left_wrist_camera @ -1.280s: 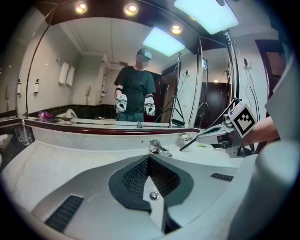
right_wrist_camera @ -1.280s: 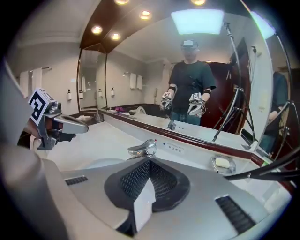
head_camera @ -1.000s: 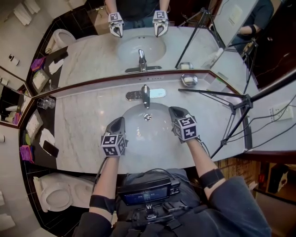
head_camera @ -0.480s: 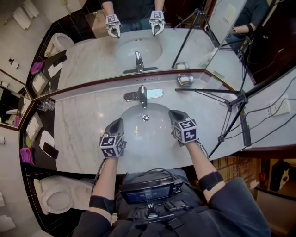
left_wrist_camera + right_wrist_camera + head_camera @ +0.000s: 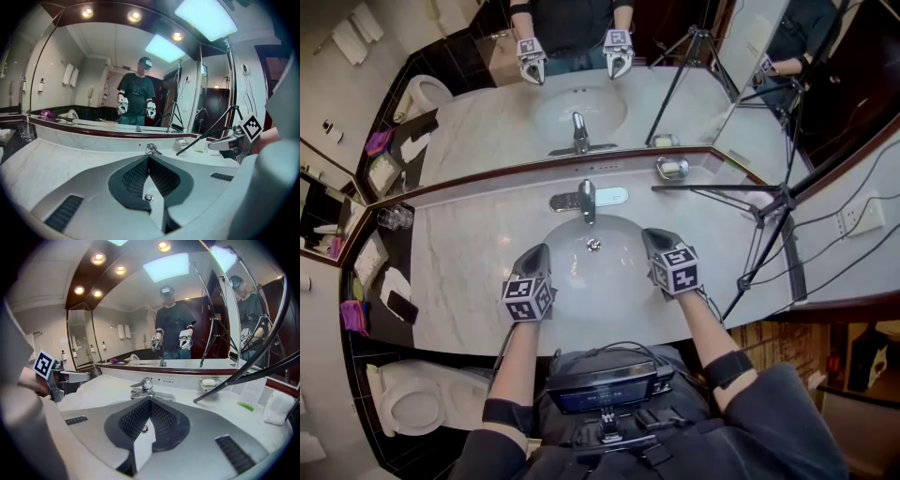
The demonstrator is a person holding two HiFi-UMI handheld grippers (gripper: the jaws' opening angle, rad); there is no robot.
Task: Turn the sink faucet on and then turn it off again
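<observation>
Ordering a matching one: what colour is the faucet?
Chrome silver faucet, best in the right gripper view.

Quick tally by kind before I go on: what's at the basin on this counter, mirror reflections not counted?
Faucet: 1
Soap dish: 1
Tripod: 1
Claws, both shut and empty: 2 (left claw, right claw)
Total: 5
</observation>
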